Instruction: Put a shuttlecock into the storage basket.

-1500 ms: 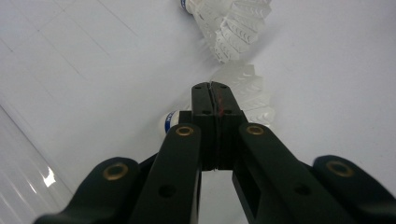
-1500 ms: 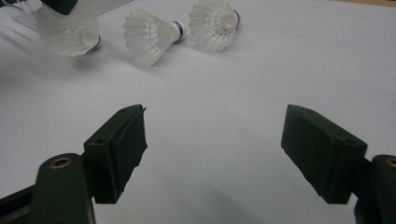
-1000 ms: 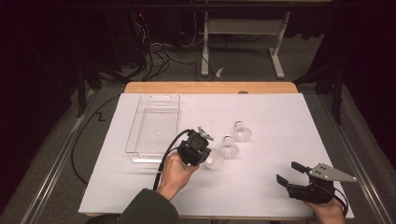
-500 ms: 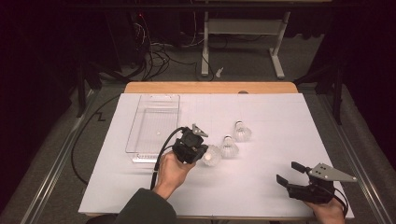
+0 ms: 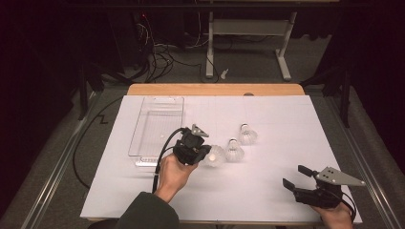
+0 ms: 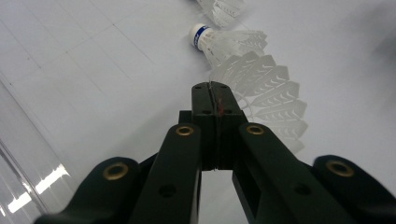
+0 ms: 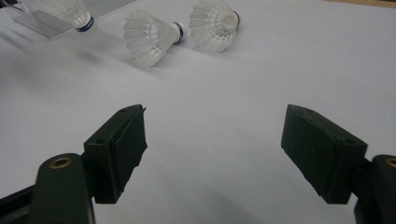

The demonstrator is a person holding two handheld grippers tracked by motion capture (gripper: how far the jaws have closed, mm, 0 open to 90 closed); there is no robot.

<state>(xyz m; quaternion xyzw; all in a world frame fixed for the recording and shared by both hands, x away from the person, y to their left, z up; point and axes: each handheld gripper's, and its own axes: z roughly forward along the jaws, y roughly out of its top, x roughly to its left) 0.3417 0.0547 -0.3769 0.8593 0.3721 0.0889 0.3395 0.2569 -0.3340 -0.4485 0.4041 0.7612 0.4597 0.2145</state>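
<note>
- Since the earlier frame, we are carrying the left gripper (image 5: 204, 153) and its shuttlecock (image 5: 215, 156) leftward, just beside the clear tray (image 5: 143, 143); its jaws are pinching the feather skirt.
- Next, we are judging a lift over the tray wall before release.
- We are resting the right gripper (image 5: 296, 177) with jaws spread, holding nothing.

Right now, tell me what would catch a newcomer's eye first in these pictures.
Three white feathered shuttlecocks stand out near the middle of the white table sheet. The left claw is shut on the feather skirt of the nearest shuttlecock, with the other two lined up just beyond it. A clear plastic rectangular tray lies to their left, and the right claw waits open at the sheet's near right corner.
</note>
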